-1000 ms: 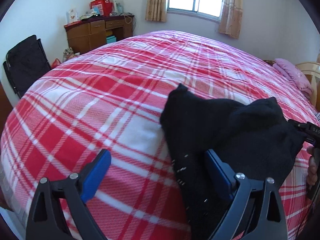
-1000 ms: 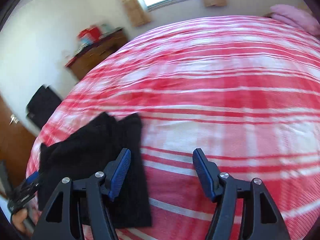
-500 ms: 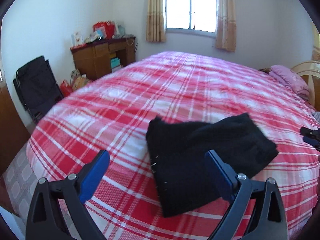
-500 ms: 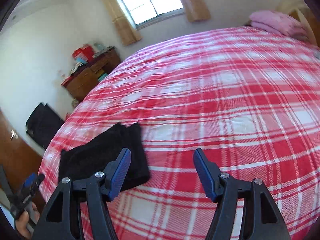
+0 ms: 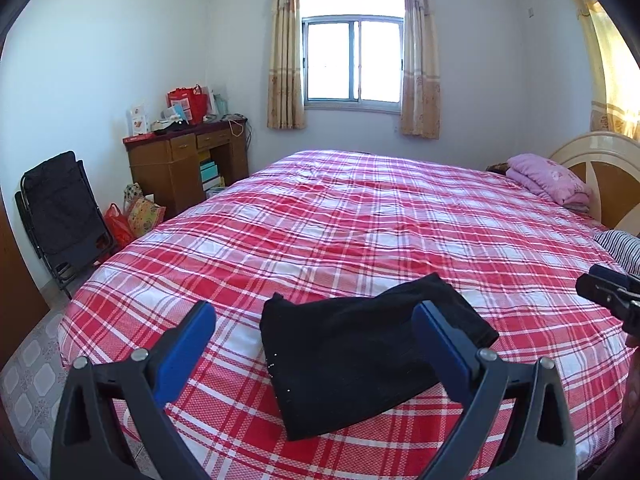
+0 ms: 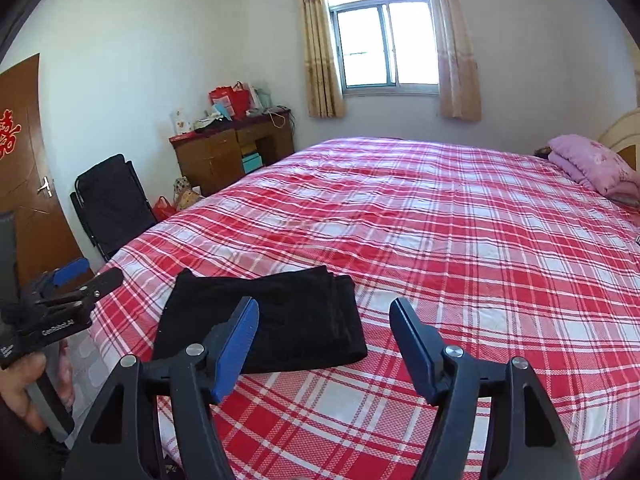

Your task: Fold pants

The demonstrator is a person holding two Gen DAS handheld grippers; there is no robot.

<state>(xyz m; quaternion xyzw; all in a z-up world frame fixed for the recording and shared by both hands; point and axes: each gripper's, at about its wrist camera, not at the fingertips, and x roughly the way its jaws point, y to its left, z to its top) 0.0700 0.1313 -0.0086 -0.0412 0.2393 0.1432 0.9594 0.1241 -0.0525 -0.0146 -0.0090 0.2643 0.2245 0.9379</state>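
Right wrist view alone shows a brown door (image 6: 22, 168) bearing a red paper character, and the left gripper (image 6: 86, 282), whose body carries white lettering too small to read. Left wrist view alone shows striped fabric (image 5: 622, 246) at the bed's right edge. Folded black pants (image 5: 360, 356) lie flat near the foot of the red plaid bedspread (image 5: 360, 220). Both the left gripper and right gripper (image 6: 324, 318) hover apart from them, fingers spread and empty. A folding chair (image 5: 60, 212), cluttered wooden desk (image 5: 188, 164), curtained window (image 5: 354, 66) and pink quilt (image 5: 548, 178) line the room.
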